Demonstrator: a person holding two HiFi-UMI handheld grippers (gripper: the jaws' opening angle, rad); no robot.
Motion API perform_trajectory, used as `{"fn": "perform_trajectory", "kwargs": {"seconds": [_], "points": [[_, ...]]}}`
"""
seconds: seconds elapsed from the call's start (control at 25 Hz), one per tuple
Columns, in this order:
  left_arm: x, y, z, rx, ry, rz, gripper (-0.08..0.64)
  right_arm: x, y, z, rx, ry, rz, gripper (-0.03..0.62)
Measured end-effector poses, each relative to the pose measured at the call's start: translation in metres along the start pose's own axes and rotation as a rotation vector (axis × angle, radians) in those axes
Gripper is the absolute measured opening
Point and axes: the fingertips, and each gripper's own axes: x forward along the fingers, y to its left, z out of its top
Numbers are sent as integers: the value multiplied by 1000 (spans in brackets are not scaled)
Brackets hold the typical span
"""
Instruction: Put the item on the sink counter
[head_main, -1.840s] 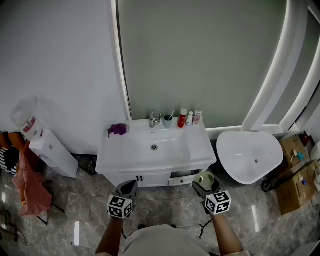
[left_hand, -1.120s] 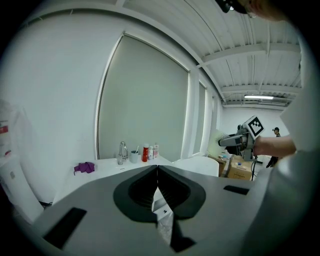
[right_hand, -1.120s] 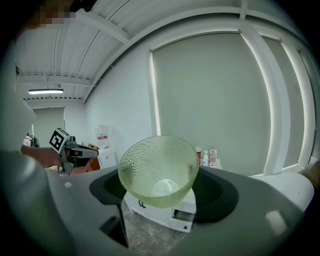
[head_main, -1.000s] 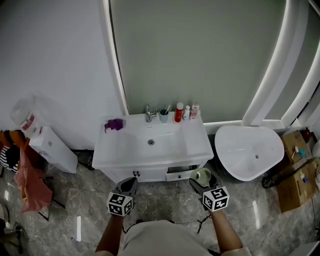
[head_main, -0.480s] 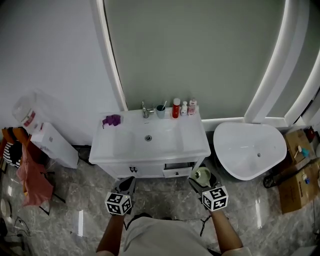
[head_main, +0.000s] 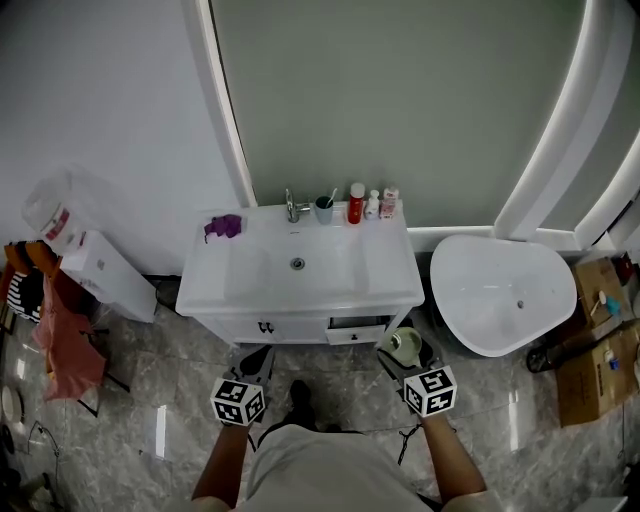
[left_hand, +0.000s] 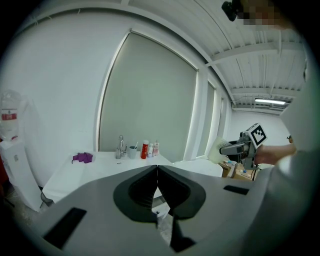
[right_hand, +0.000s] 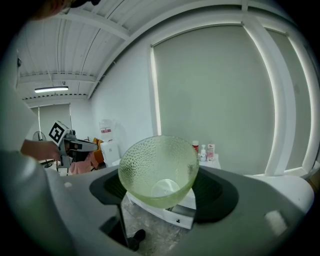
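My right gripper is shut on a pale green dimpled glass bowl, which fills the space between its jaws in the right gripper view. It hangs low in front of the white sink counter, near the cabinet's right front corner. My left gripper hovers before the cabinet's left side, its jaws shut with nothing in them. In the left gripper view the sink counter lies ahead, and the right gripper shows at the right.
Along the counter's back stand a faucet, a cup, a red bottle and small white bottles; a purple cloth lies back left. A drawer stands ajar. A white tub is right, a water dispenser left.
The counter has drifted up and left in the head view, and a shoe now shows between the grippers. Both grippers stay low before the cabinet, the bowl still in the right one.
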Motion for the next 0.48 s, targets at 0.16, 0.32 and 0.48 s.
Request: {"fn": "perform_trajectory", "kwargs": {"seconds": [0.16, 0.32, 0.48], "points": [[12, 7, 4, -1, 0, -15, 8, 13, -2, 2, -12, 12, 1, 394], [32, 21, 11, -4, 3, -33, 8, 31, -9, 7, -4, 23, -15, 394], [58, 38, 23, -10, 4, -60, 8, 53, -15, 13, 8, 37, -31, 394]]}}
